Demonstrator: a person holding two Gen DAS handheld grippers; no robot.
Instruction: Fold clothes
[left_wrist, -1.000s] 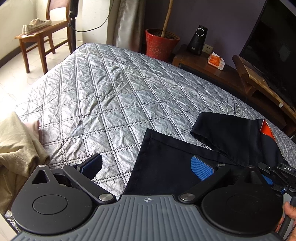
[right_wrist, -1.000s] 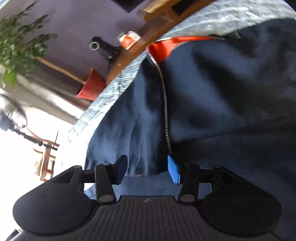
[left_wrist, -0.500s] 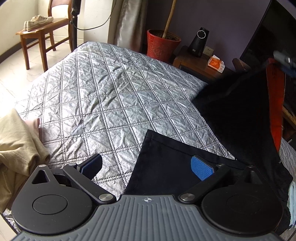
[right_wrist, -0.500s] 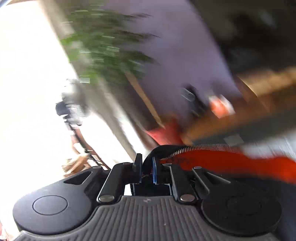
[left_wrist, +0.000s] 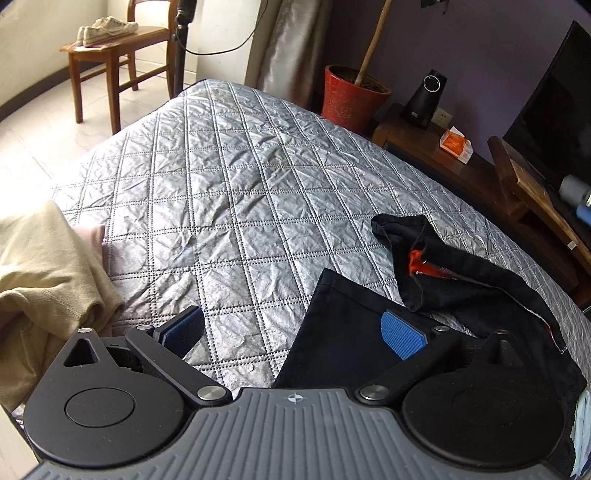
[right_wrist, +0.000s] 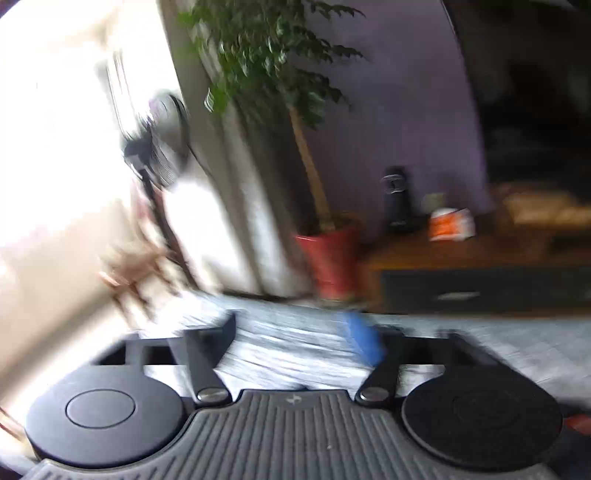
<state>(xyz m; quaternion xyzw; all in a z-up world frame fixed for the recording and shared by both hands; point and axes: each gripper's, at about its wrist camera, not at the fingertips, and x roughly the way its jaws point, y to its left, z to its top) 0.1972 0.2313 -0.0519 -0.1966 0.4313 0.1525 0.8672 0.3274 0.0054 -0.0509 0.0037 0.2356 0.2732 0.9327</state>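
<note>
- Nearest me, my left gripper (left_wrist: 293, 328) hangs tilted down over the near edge of the bed, jaws spread wide and pinching nothing. One pad sits over bare quilt, the other over dark cloth.
- The dark jacket (left_wrist: 354, 332) lies under and to the right of that gripper. Its flat straight hem runs away from me toward the bed's middle, so the left hand is plainly the nearer one for any pinch on that edge.
- Just beyond, the jacket's upper part lies crumpled in a loose heap (left_wrist: 443, 273), orange lining and zipper showing, resting on the silver quilt (left_wrist: 229, 177) rather than folded over square.
- My right gripper (right_wrist: 299, 338) has just been opening; nothing sits between its jaws and it points out across the bed toward the potted plant (right_wrist: 325, 258). The view is smeared, so I think it stands well clear of the cloth, but I can't be sure.
- A beige garment (left_wrist: 40, 273) waits at the left edge.
</note>
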